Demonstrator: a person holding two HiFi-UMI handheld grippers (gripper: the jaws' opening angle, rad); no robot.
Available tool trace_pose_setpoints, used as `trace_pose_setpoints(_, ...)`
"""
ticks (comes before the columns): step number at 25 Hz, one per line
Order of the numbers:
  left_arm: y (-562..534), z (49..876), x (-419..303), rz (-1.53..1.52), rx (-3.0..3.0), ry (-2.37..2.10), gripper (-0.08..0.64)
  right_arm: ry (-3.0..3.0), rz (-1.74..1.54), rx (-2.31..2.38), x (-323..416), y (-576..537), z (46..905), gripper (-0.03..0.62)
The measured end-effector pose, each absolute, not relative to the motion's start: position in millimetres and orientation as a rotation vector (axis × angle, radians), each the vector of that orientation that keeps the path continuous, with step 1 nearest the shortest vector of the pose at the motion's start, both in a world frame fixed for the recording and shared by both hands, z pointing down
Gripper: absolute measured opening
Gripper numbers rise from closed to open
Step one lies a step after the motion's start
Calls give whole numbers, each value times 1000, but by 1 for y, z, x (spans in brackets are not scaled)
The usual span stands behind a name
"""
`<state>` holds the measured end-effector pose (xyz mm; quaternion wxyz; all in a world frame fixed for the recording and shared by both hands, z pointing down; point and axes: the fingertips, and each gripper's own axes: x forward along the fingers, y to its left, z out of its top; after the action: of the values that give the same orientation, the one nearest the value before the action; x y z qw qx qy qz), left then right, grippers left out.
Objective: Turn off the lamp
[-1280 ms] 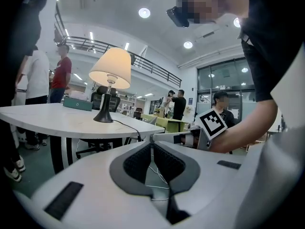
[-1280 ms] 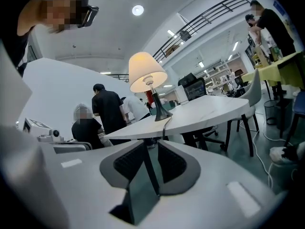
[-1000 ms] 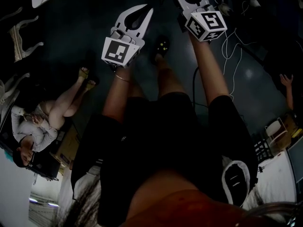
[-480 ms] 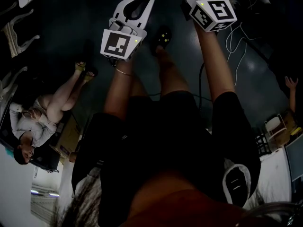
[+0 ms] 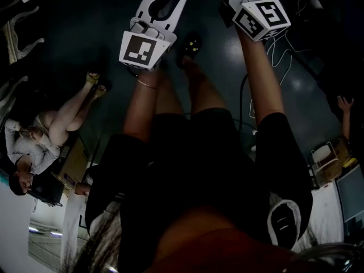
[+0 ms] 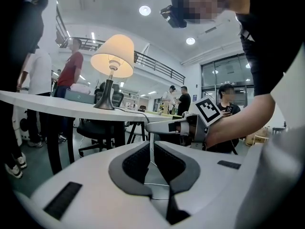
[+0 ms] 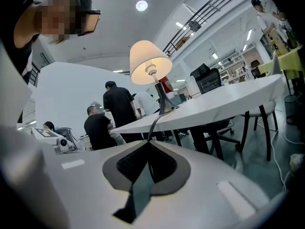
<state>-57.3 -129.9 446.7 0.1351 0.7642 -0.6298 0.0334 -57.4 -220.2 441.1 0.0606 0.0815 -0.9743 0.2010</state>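
Lamp [image 6: 113, 56] lit, shade glowing, upright on the white table [image 6: 43, 104]; upper left of the left gripper view, upper centre of the right gripper view. Cord [image 7: 152, 126] runs from its base off the table edge. Right gripper [image 7: 148, 143]: jaws have just been closing, now pinched on that cord at the tips. Left gripper [image 6: 151, 138]: jaws a narrow slit apart, hanging cord showing through the slit, pads not seen pressing it. Right gripper's tip sits just beyond the left's. Head view: both grippers at top of frame, over a dark floor.
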Motion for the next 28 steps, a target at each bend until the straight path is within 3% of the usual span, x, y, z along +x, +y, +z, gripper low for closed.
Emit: trace_pose_setpoints(28,-157,465,-57,64,2244,-1732,17,-3044,1097,192,-46,-232,389,6)
